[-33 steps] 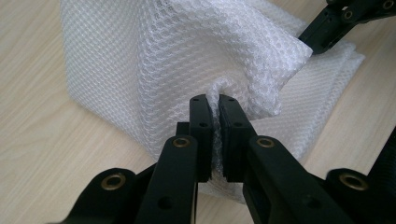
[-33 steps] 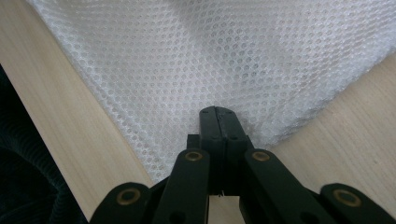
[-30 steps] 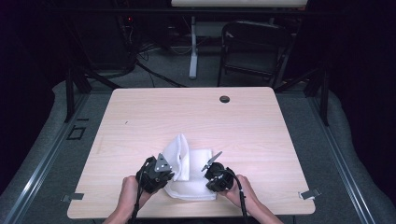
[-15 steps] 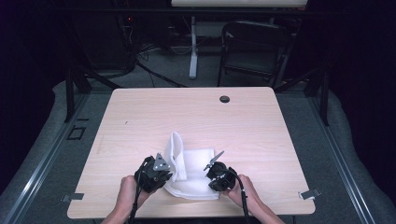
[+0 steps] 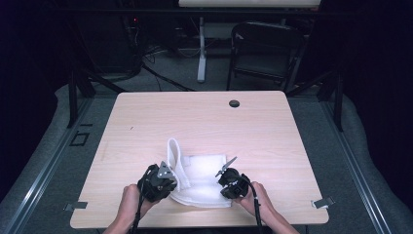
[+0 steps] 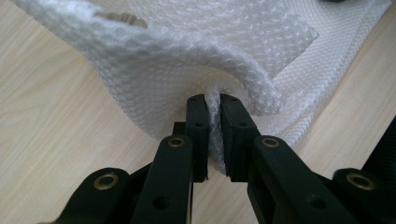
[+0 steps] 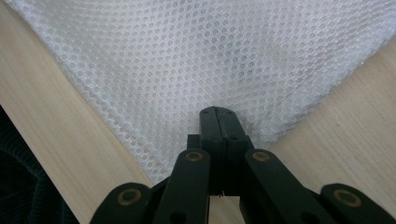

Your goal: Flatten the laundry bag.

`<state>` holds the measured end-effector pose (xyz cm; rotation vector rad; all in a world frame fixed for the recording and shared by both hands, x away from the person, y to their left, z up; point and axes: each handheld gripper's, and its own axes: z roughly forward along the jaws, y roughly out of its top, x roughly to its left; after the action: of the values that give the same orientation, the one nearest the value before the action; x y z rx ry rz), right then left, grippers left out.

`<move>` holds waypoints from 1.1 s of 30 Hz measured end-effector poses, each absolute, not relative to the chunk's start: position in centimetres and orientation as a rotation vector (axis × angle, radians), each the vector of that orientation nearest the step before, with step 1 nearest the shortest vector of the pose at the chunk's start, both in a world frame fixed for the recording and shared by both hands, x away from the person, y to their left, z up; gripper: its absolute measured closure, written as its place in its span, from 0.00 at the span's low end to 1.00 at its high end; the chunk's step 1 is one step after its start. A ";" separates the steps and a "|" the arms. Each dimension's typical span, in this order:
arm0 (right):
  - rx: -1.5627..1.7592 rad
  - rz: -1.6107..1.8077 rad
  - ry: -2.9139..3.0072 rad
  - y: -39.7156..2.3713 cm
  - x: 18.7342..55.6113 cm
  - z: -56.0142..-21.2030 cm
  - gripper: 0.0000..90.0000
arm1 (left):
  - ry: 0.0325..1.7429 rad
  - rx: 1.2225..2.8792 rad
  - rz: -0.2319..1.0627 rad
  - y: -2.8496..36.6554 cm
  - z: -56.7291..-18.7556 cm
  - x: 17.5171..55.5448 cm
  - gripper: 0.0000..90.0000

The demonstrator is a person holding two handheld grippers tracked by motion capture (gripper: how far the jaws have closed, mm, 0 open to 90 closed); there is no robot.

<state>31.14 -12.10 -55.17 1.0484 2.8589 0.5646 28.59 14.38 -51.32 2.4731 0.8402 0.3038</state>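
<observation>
Nearest the person, the left claw (image 6: 212,135), its jaws just eased slightly apart yet still pinching the white mesh cloth (image 5: 202,178), has brought that edge inward, while the right claw (image 7: 218,135) clamps the cloth's corner flat on the bench (image 5: 272,126), suggesting a fold underway.

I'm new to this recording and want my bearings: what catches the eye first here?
A white mesh cloth lies near the front edge of the pale wooden table, its left part folded up in a ridge. The left gripper pinches a bunched fold of it; the right gripper is shut at its right edge. A small black disc sits far back.
</observation>
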 end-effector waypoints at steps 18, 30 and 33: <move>1.089 0.571 2.859 -13.0 31.7 -55.2 1.00 | 0.891 2.484 0.244 16.6 -51.8 28.6 0.89; 1.094 0.577 2.862 -13.1 31.7 -55.1 1.00 | 0.931 2.464 0.179 19.1 -51.7 28.3 0.74; 1.100 0.583 2.862 -13.3 31.8 -55.2 1.00 | 0.988 2.433 0.156 20.4 -51.6 28.1 0.55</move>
<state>31.81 -13.26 -55.15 1.1001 2.8623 0.5828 28.07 20.43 -51.63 2.4328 0.9881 0.1562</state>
